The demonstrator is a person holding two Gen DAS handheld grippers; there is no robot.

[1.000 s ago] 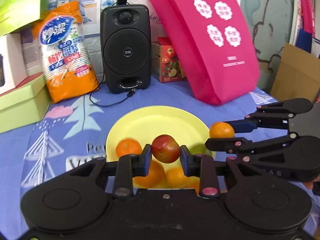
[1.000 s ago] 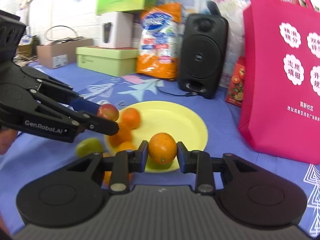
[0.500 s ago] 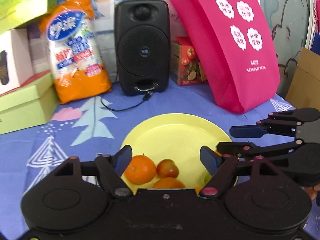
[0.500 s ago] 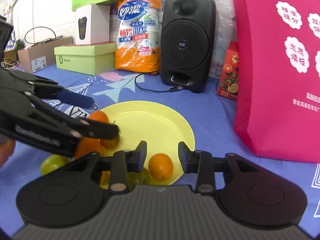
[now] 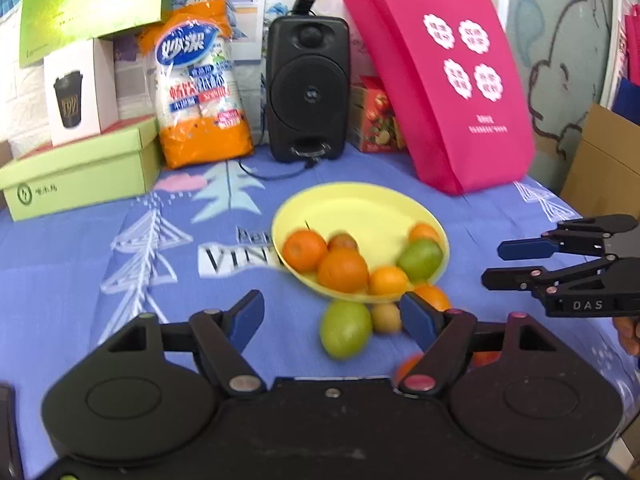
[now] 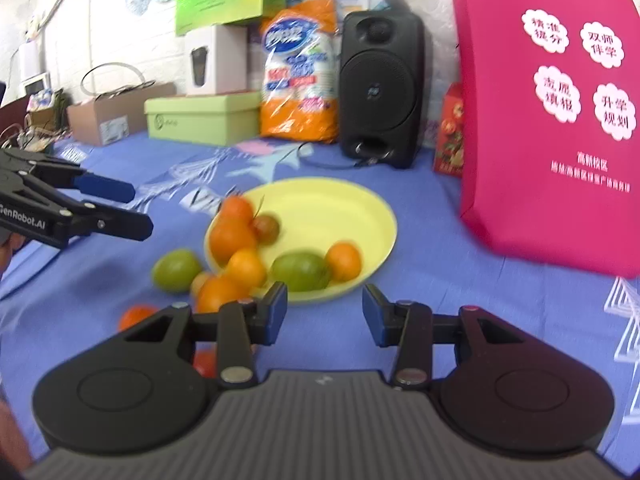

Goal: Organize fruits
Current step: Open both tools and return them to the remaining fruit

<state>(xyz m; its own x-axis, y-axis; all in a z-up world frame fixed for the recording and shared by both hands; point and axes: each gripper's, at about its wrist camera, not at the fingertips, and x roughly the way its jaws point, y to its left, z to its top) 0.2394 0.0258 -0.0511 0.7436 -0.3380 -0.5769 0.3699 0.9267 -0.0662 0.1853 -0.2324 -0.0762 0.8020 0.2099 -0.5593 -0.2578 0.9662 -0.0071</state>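
Both grippers, left (image 5: pixel 332 316) and right (image 6: pixel 325 307), have let go and backed off, fingers wide apart and holding nothing; their fruit now sits on the plate (image 5: pixel 360 204), so loose fruit on the tabletop (image 5: pixel 120 280) comes next.

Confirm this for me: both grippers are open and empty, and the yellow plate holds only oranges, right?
Not quite. Both the left gripper and the right gripper are open and empty, but the yellow plate does not hold only oranges: the right wrist view shows a green fruit and a small reddish fruit on it too.
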